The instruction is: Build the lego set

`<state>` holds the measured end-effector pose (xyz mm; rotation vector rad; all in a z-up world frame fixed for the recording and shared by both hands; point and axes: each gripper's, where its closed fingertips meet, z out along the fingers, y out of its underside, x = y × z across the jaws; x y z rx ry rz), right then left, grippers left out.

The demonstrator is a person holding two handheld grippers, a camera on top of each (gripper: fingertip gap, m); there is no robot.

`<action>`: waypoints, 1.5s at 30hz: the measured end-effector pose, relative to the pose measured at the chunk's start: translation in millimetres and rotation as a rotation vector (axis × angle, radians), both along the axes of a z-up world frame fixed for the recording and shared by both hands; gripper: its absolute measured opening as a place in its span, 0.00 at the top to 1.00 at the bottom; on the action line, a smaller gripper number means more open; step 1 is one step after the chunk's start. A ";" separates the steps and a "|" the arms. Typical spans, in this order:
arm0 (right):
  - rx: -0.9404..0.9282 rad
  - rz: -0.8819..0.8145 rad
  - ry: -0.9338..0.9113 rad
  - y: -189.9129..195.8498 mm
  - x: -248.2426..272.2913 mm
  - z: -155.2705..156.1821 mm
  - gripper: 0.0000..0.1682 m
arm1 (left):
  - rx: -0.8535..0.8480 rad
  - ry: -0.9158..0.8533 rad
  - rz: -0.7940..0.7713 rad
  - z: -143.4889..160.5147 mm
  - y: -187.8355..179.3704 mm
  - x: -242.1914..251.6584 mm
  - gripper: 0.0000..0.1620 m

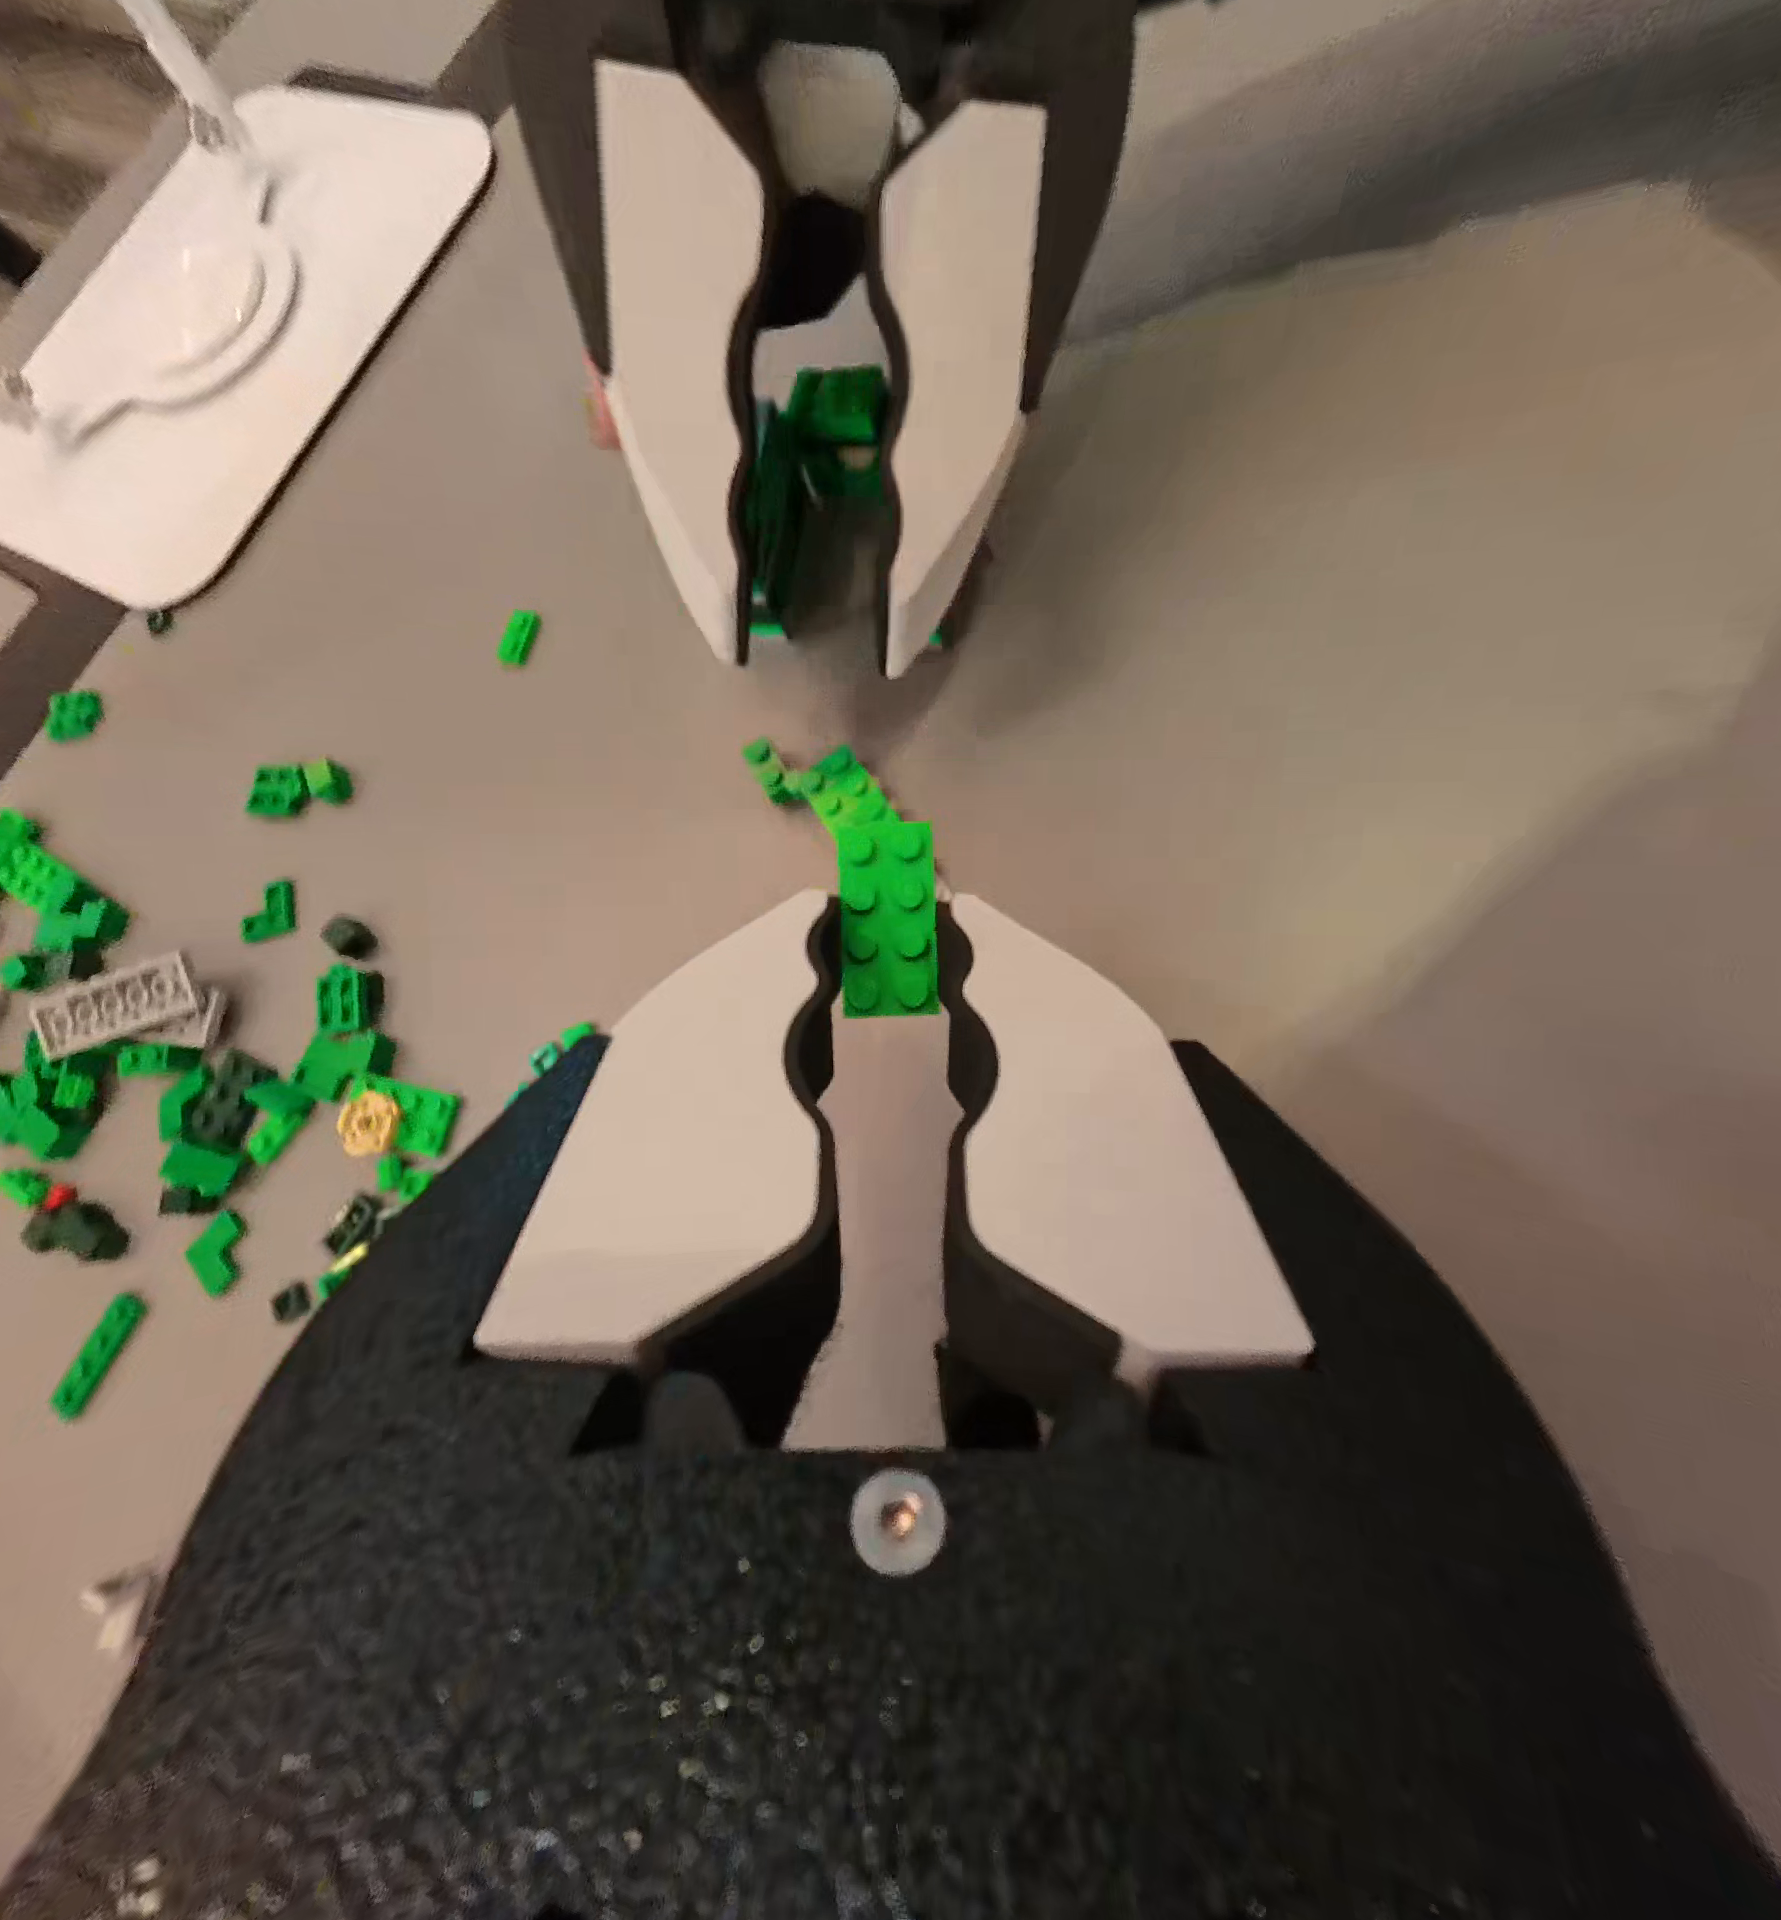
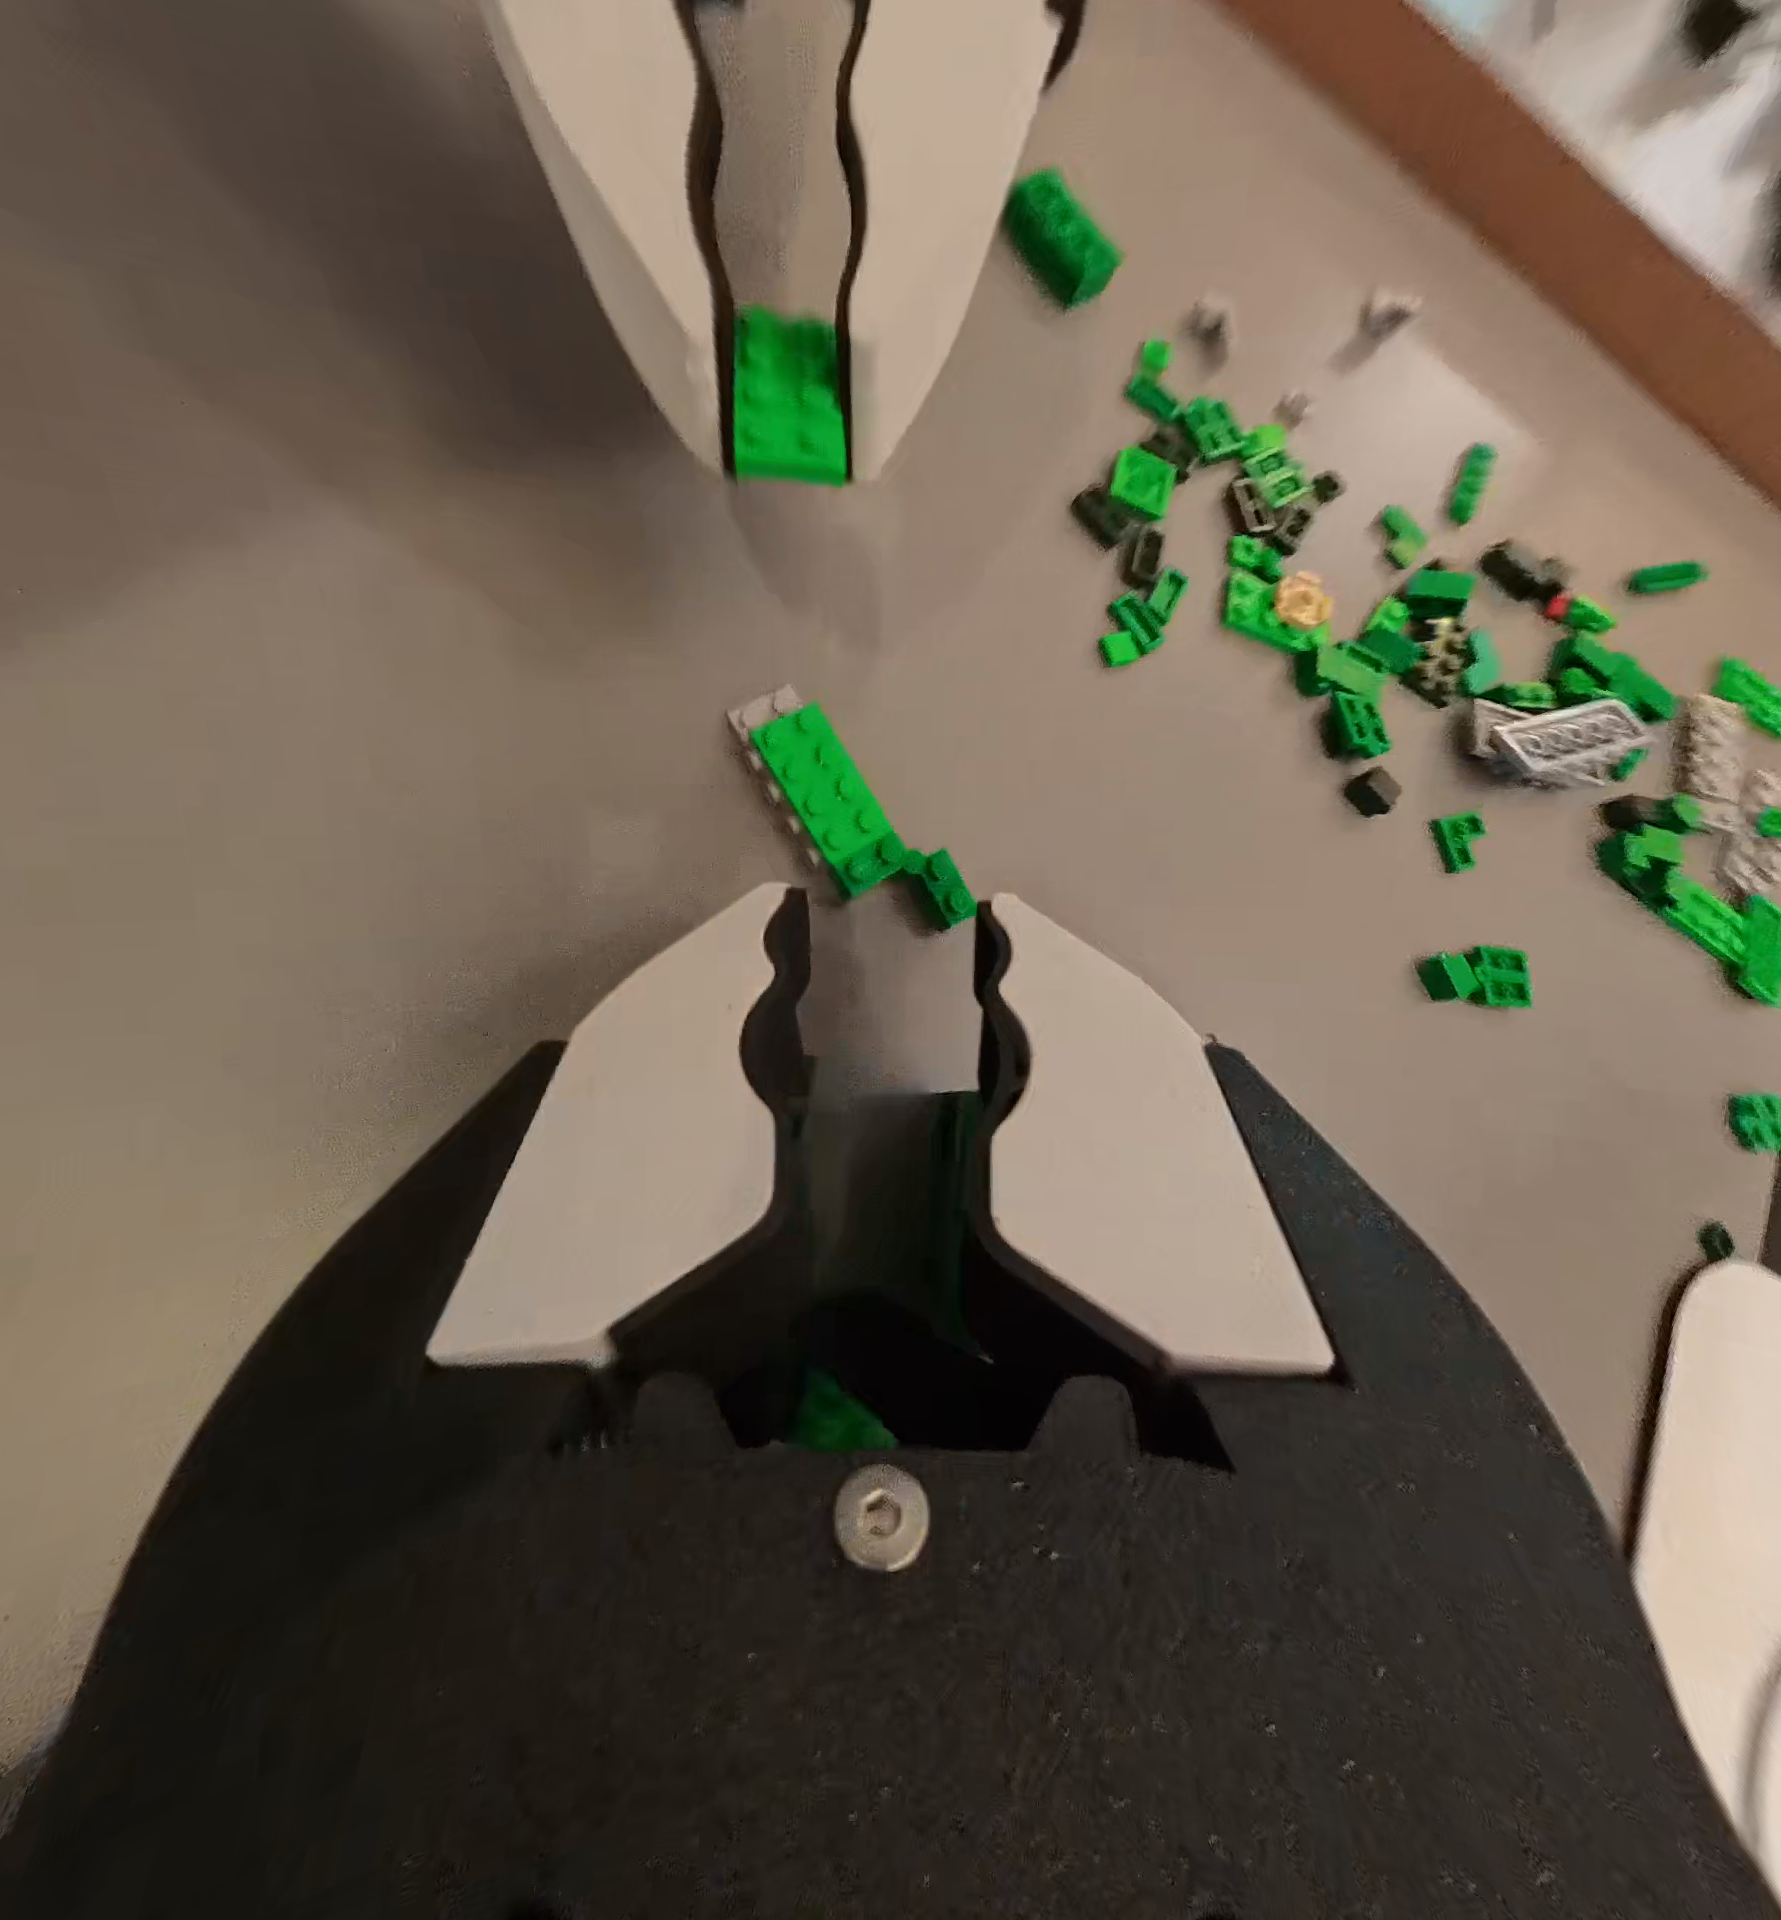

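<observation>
A bright green plate (image 1: 891,920), two studs wide, was pinched at one end between the jaws of the left gripper (image 1: 888,904) and held above the tabletop (image 1: 1385,831). Below it, between the two grippers, lay a small partial build (image 2: 829,805): green plates on a grey strip, flat on the tabletop. The right gripper (image 2: 883,904) faced it from the other side; its jaws stood narrowly apart, with a dark green assembly (image 1: 813,488) lodged deep between them. Whether that piece was clamped or only resting there could not be told. Loose green and grey bricks (image 1: 138,1039) were scattered on the tabletop to the left gripper's left, near a white stand base (image 1: 242,343).

Risk: the plate was gripped only near one end, so pressing it onto studs could pivot it out of the jaws. The build was unsupported and could slide or tip under that push. Both views were motion-blurred, so stud alignment appeared uncertain.
</observation>
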<state>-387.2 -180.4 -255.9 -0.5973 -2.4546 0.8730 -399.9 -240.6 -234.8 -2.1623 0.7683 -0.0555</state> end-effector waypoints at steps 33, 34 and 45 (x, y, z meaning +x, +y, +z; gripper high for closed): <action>0.320 -0.284 -0.188 13.0 91.0 21.1 0.95 | 0.111 -0.050 -0.084 33.8 8.4 74.9 0.90; 0.279 -0.329 -0.219 11.1 104.7 14.8 0.95 | 0.111 -0.049 -0.101 33.4 14.6 85.9 0.90; 0.047 -0.497 -0.361 5.5 171.3 -18.3 0.95 | -0.107 0.100 -0.369 -16.6 43.6 170.6 0.90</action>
